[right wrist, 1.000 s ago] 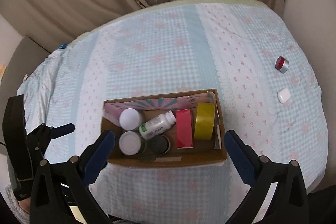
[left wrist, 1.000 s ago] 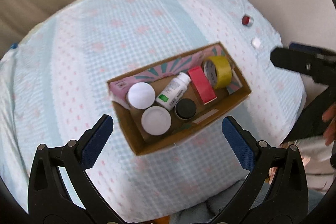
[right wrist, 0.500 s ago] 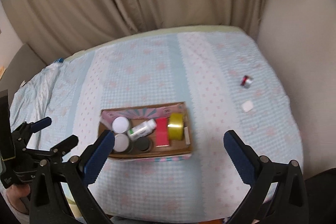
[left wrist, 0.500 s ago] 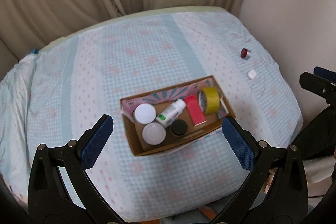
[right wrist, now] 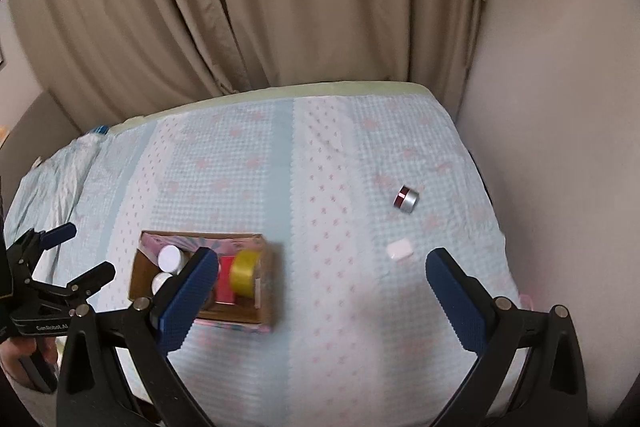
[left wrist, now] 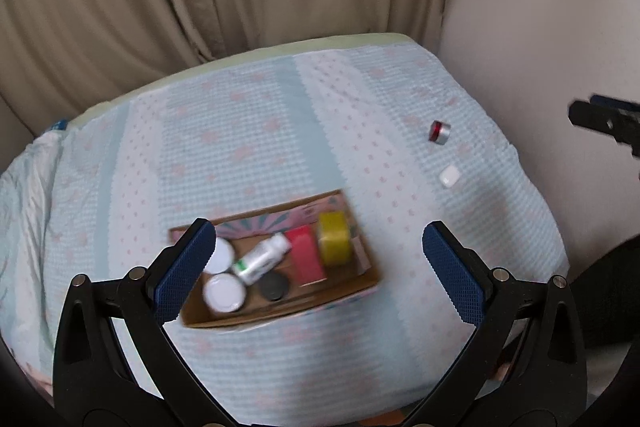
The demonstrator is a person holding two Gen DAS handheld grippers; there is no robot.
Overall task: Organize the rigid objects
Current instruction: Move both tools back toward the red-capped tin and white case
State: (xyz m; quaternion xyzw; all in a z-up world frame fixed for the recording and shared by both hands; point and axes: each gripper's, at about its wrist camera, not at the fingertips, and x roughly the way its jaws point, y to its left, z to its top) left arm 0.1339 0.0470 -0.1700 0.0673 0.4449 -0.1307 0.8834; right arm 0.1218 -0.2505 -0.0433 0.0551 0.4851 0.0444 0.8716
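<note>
A cardboard box [left wrist: 352, 289] [right wrist: 264, 311] sits on the checked cloth. It holds a yellow tape roll [left wrist: 333, 243] [right wrist: 245, 273], a red block [left wrist: 306, 257], a white bottle [left wrist: 262, 259], two white lids [left wrist: 224, 293] and a black lid [left wrist: 273, 287]. A red and silver jar [left wrist: 440, 131] [right wrist: 407, 199] and a small white case [left wrist: 449, 175] [right wrist: 399, 250] lie loose at the right. My left gripper [left wrist: 318, 269] hangs open above the box. My right gripper [right wrist: 320, 289] is open too, raised over the cloth between box and case. Both are empty.
The cloth-covered table [left wrist: 280, 131] ends at beige curtains [right wrist: 240, 7] behind and a plain wall [right wrist: 560, 107] on the right. In the right wrist view the left gripper [right wrist: 60, 279] shows at the left edge, held by a hand [right wrist: 24, 351].
Both grippers have pulled up and back from the box, so it looks smaller and the curtains fill more of each view. The right view has swung right. Nothing in the box moved.
</note>
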